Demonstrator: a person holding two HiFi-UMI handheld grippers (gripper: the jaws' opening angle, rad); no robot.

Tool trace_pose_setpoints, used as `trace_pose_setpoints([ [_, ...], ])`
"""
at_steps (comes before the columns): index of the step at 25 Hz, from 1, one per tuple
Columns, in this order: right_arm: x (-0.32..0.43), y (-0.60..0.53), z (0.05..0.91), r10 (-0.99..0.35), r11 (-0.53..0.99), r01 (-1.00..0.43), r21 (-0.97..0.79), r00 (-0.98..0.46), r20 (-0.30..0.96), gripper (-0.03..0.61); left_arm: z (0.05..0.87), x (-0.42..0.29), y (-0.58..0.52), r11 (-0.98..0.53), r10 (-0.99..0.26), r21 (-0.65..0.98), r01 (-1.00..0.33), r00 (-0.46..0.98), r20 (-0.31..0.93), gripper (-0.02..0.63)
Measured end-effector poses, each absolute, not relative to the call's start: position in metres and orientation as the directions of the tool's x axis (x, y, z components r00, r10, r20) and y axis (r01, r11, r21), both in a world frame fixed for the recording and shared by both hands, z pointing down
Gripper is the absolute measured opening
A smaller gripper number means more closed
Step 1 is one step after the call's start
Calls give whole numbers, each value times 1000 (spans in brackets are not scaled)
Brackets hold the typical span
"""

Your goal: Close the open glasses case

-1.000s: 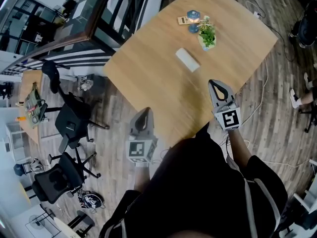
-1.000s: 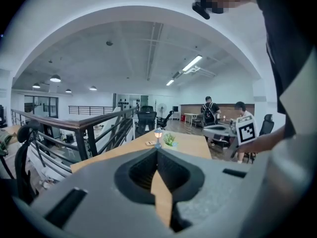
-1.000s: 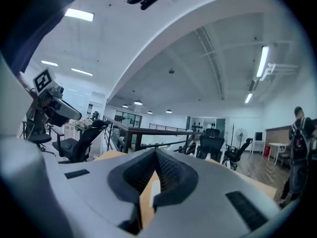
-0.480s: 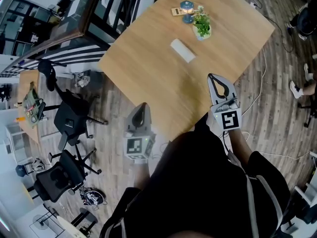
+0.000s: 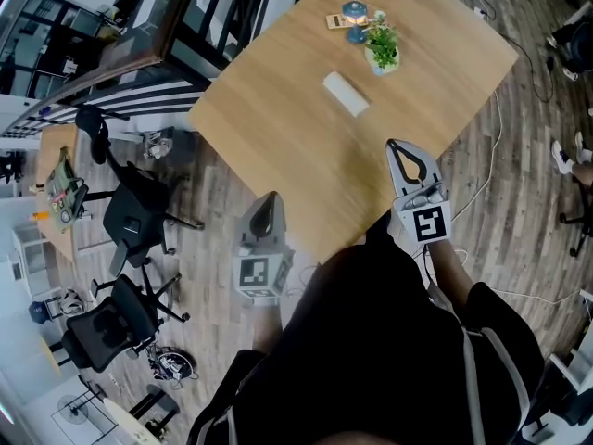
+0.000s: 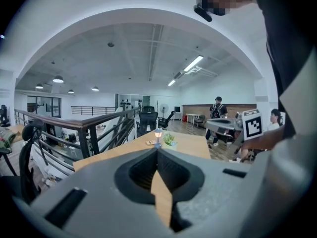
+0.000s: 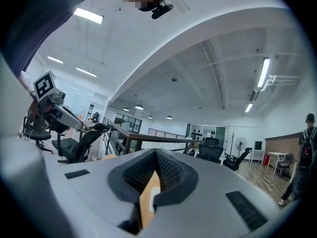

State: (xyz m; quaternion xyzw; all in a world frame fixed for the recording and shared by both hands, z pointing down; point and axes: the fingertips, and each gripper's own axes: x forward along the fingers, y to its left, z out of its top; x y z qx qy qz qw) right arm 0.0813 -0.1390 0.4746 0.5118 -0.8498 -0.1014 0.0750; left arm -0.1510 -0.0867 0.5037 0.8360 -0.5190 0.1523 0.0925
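Observation:
A white oblong glasses case [image 5: 346,93] lies on the wooden table [image 5: 278,137], towards its far side; whether its lid is up I cannot tell from here. My right gripper [image 5: 397,146] hovers over the table's near edge, well short of the case, shut and empty. My left gripper [image 5: 269,199] is at the table's near left edge, also shut with nothing in it. In the right gripper view the jaws [image 7: 156,152] meet and a sliver of the white case [image 7: 154,192] shows through the gap below. In the left gripper view the jaws [image 6: 157,149] meet.
A small potted plant [image 5: 383,49], a little lamp [image 5: 353,12] and a card [image 5: 335,20] stand at the table's far end. Black office chairs [image 5: 139,221] stand on the floor at left. A railing [image 5: 139,54] runs along the far left. Cables [image 5: 491,174] trail at right.
The right gripper has risen slightly and the head view has shifted a little. Both grippers stay shut and the case lies where it was on the table.

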Motion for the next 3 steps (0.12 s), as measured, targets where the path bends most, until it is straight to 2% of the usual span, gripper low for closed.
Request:
trace_pose_setpoints([
  [3, 80, -136, 473, -879, 469, -847, 251, -475, 38, 14, 504, -151, -85, -432, -841, 2, -902, 404, 359, -2],
])
